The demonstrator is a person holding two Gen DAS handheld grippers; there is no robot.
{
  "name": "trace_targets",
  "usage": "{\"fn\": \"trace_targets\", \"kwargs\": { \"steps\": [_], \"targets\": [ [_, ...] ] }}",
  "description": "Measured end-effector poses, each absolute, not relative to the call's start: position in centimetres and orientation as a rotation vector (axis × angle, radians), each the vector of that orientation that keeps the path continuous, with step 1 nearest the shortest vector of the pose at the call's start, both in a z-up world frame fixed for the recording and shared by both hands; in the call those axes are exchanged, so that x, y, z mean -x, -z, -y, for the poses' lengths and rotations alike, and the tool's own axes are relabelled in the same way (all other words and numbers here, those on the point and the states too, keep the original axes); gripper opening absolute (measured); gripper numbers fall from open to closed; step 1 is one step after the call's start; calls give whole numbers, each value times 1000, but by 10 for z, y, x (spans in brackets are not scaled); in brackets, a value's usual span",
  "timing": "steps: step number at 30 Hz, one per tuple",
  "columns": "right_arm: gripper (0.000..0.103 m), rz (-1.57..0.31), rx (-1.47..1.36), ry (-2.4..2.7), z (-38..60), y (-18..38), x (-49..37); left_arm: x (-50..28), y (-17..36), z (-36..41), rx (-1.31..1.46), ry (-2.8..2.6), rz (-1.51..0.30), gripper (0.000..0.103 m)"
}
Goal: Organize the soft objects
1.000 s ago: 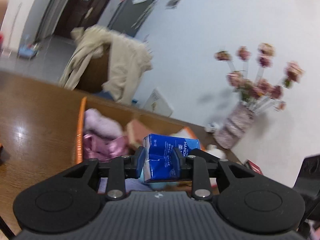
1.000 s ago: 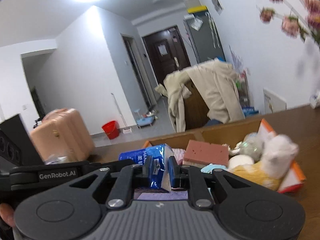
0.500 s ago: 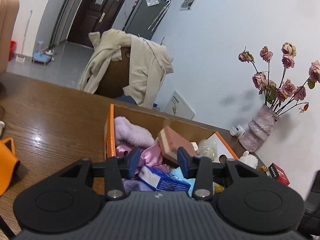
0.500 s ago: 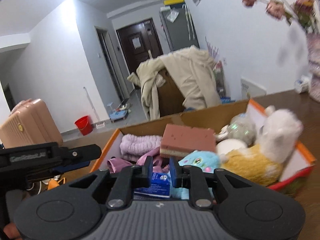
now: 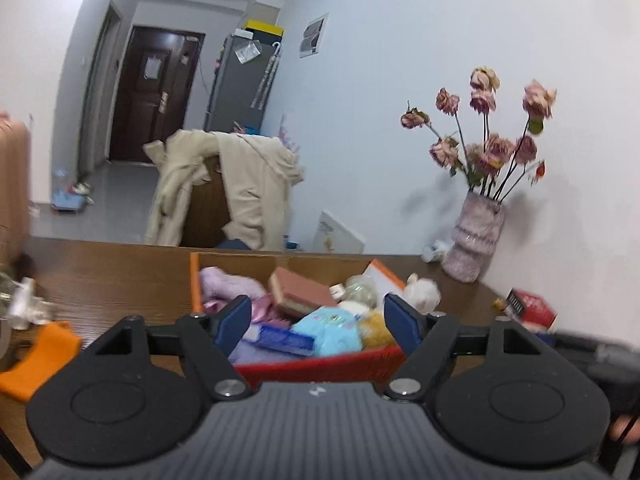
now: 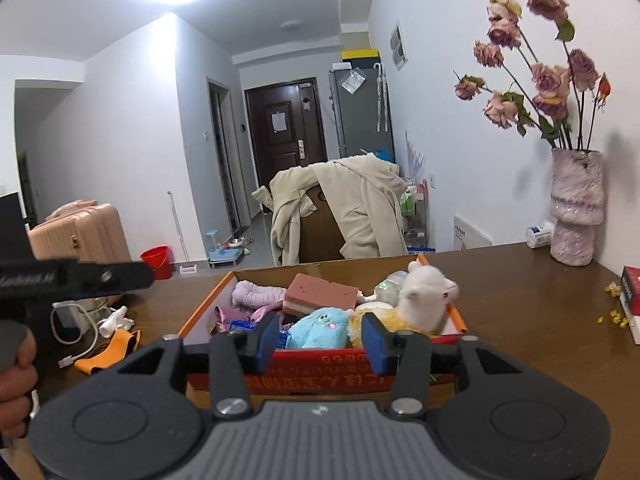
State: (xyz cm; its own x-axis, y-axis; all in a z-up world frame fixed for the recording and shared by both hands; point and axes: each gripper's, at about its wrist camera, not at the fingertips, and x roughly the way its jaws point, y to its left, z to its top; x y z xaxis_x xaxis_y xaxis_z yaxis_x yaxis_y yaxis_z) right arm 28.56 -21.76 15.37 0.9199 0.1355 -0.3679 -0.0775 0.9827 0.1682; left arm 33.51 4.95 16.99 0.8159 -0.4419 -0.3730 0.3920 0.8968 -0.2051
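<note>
A red and orange cardboard box (image 5: 320,366) (image 6: 320,376) stands on the brown table and holds several soft things. The blue tissue pack (image 5: 282,338) (image 6: 240,325) lies in its near left part. Beside it are a light blue plush (image 5: 330,326) (image 6: 316,328), a pink sponge block (image 5: 300,290) (image 6: 322,294), a lilac towel (image 5: 228,282) (image 6: 258,294) and a white and yellow alpaca plush (image 6: 420,296). My left gripper (image 5: 318,322) is open and empty, just before the box. My right gripper (image 6: 318,342) is open and empty, also before the box.
A vase of dried roses (image 5: 476,236) (image 6: 576,216) stands at the back right by the wall. A red book (image 5: 532,308) (image 6: 630,292) lies right of the box. An orange cloth (image 5: 38,356) (image 6: 108,350), a white cable and small items lie left of it.
Both grippers held the blue tissue pack above the box a second ago. They let it go into the box, opened wide and drew back toward me.
</note>
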Motion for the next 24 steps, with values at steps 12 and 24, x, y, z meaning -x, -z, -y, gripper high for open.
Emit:
{"fn": "trace_targets", "kwargs": {
  "steps": [12,24],
  "targets": [
    [88,-296,-18,-232,230,-156,-168,-155,-146,-58,-11,322,-253,103],
    [101,-307,-40,-157,259,-88,-63,-56,-74,-31,-16,201,-201,103]
  ]
}}
